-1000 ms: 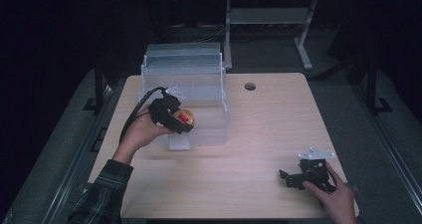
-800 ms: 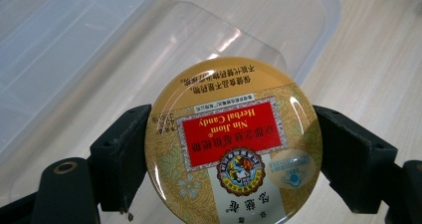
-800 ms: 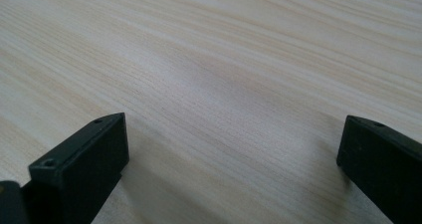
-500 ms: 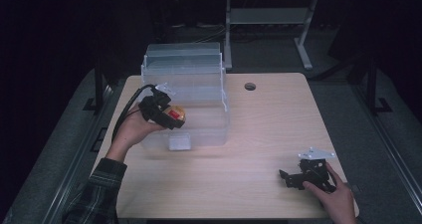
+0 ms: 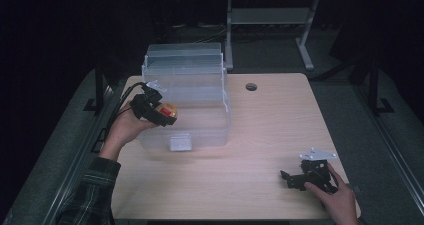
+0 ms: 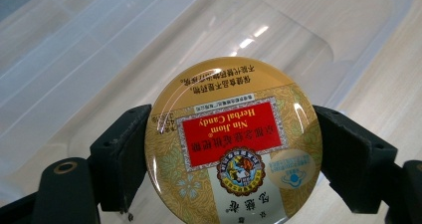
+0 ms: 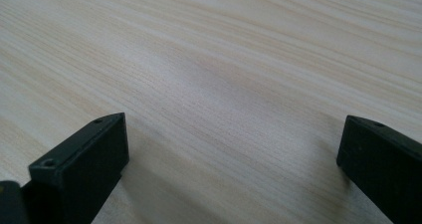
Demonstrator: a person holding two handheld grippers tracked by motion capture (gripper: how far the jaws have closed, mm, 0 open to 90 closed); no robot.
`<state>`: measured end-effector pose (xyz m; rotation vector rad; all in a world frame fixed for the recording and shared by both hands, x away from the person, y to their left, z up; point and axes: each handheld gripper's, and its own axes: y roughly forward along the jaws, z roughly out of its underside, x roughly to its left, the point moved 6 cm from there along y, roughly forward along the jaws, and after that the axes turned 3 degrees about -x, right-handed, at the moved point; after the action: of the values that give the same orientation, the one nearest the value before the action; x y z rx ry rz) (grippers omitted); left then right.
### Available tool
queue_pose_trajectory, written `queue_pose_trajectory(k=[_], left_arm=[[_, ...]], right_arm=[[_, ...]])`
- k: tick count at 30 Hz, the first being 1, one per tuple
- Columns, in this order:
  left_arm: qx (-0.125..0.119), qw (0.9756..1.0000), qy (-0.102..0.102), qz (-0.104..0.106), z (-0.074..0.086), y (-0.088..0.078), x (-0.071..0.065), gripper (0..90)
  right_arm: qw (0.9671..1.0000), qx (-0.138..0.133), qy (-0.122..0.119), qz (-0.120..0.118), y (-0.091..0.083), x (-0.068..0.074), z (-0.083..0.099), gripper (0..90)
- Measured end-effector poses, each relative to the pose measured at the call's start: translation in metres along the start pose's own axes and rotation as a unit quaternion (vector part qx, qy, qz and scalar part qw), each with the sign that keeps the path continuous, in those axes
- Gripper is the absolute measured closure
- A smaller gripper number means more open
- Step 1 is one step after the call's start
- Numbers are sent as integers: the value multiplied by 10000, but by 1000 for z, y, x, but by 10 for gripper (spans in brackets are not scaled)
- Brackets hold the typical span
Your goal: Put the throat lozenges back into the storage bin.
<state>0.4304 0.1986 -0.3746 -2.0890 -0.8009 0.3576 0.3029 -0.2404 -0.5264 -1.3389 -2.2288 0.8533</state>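
My left gripper [image 5: 161,111] is shut on a round gold candy tin [image 6: 233,144] with a red label, held flat between both jaws. It hangs over the left side of a clear plastic storage box [image 5: 192,102] whose lid stands open at the back. In the left gripper view the tin [image 6: 233,144] sits above the box's transparent floor. In the high view the tin [image 5: 166,111] shows as a gold and red spot. My right gripper [image 5: 289,178] rests on the table near the front right corner, jaws wide apart with bare wood between them [image 7: 234,149].
The light wooden table [image 5: 270,135] has a round cable hole [image 5: 251,87] at the back. A white metal stand [image 5: 270,20] rises behind the table. Dark floor surrounds it. A white latch [image 5: 179,142] sits on the box's front wall.
My left gripper has carried the tin upward and a little back, from the box's front left wall to above its left side. The right gripper has stayed in place.
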Motion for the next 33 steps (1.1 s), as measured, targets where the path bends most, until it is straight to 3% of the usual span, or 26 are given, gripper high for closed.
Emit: queue_pose_trajectory(k=[33], left_arm=[[187,9979,-506,-348,39,-8,42,197]], right_arm=[[10000,-2,1,1,0,0,0,0]])
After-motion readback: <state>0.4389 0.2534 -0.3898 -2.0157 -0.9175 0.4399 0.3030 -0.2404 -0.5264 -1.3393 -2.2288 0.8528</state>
